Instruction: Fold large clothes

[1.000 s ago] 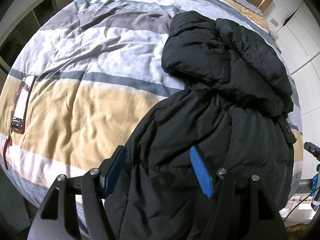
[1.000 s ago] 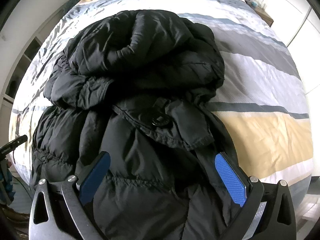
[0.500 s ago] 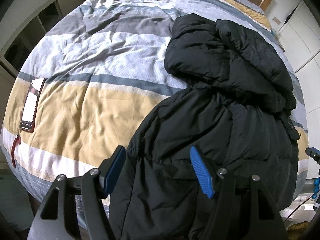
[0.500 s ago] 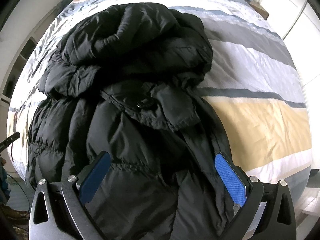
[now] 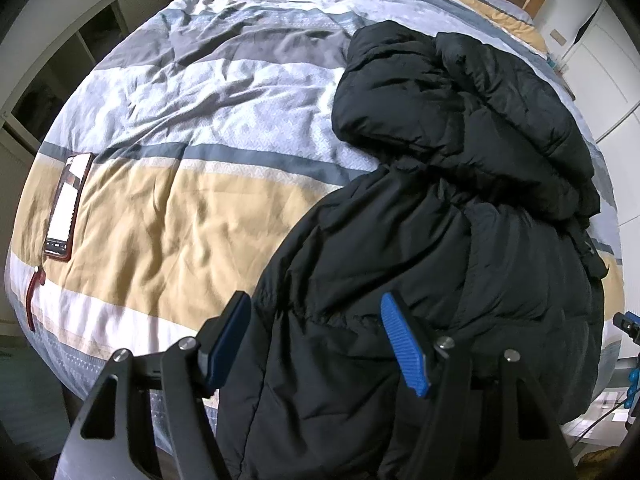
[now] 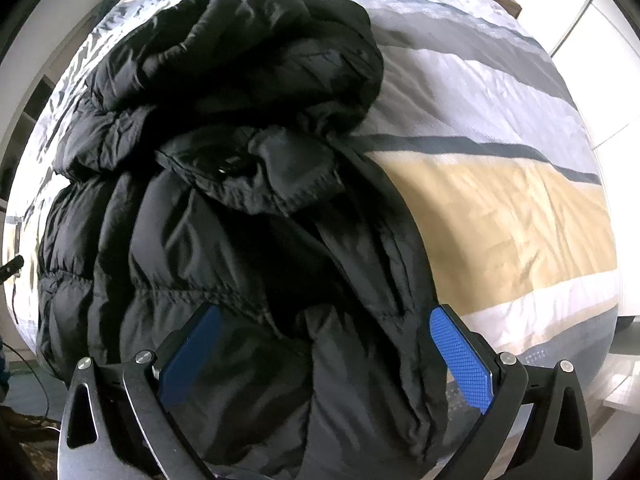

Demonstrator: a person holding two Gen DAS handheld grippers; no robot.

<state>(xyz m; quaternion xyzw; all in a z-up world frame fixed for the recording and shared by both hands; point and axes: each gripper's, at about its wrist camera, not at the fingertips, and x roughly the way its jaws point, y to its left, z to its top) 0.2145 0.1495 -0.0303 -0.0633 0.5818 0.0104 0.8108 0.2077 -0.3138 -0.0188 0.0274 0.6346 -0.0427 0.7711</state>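
Observation:
A large black puffer jacket point(image 5: 452, 208) lies bunched on the striped bed, its lower part hanging over the near edge. It also fills the right wrist view point(image 6: 224, 208), with a snap tab on top. My left gripper point(image 5: 316, 340) is open, its blue pads point(image 5: 404, 344) astride the jacket's left hem side. My right gripper point(image 6: 328, 344) is open wide over the jacket's right hem side, pads point(image 6: 460, 356) apart from the fabric.
The bed's duvet point(image 5: 192, 128) has grey, white and tan stripes. A phone in a red case point(image 5: 66, 204) lies near the bed's left edge. White wardrobe doors point(image 5: 600, 80) stand at the right. Cables and a tripod part point(image 5: 630, 324) are by the floor.
Both grippers have drawn back and a little upward from the jacket, so more of the bed shows. Their jaws stay open. The jacket has not moved.

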